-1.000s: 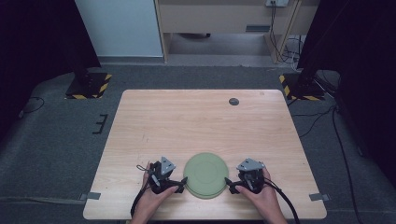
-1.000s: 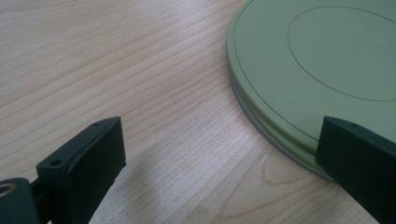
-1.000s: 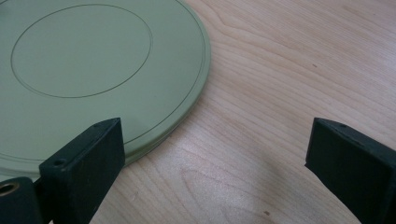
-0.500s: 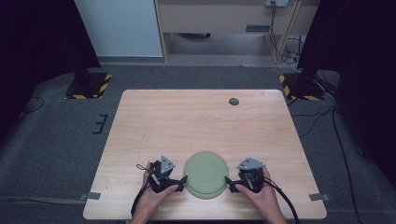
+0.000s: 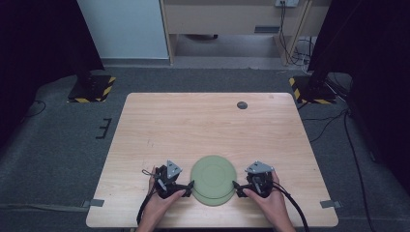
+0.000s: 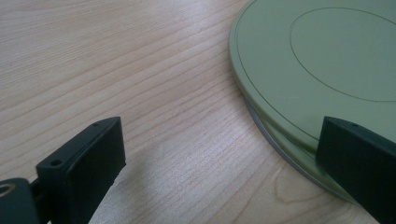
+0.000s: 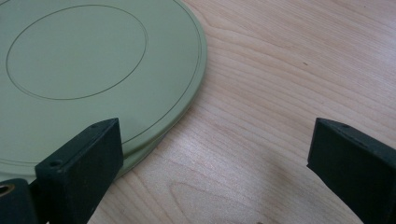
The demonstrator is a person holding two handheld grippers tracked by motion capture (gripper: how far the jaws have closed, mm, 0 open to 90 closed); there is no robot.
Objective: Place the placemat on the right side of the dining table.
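A green plate [image 5: 213,179] is lying on the near middle of the table [image 5: 203,125], with what looks like a second plate [image 6: 280,144] stacked under it, its edge peeking out below. The step in hand is judged to be the approach to a two-sided grasp: the stack is being flanked, not yet held.

The left gripper [image 5: 187,186] is being held at the plate's left edge, its jaws spread wide; in the left gripper view [image 6: 219,168] one jaw is poised over the rim and the other over bare wood. The right gripper [image 5: 238,187] is being kept at the right edge, likewise spread, with one jaw over the rim in the right gripper view [image 7: 215,168]. Nothing is being gripped by either.

Both hands are being rested low near the near edge, forearms coming in from below, grippers angled inward toward the plate.

For the next move, each jaw pair would likely need to be slid around the rim and closed, taking care that only the intended plate is caught. A small dark disc [image 5: 242,105] is lying far off, well apart.
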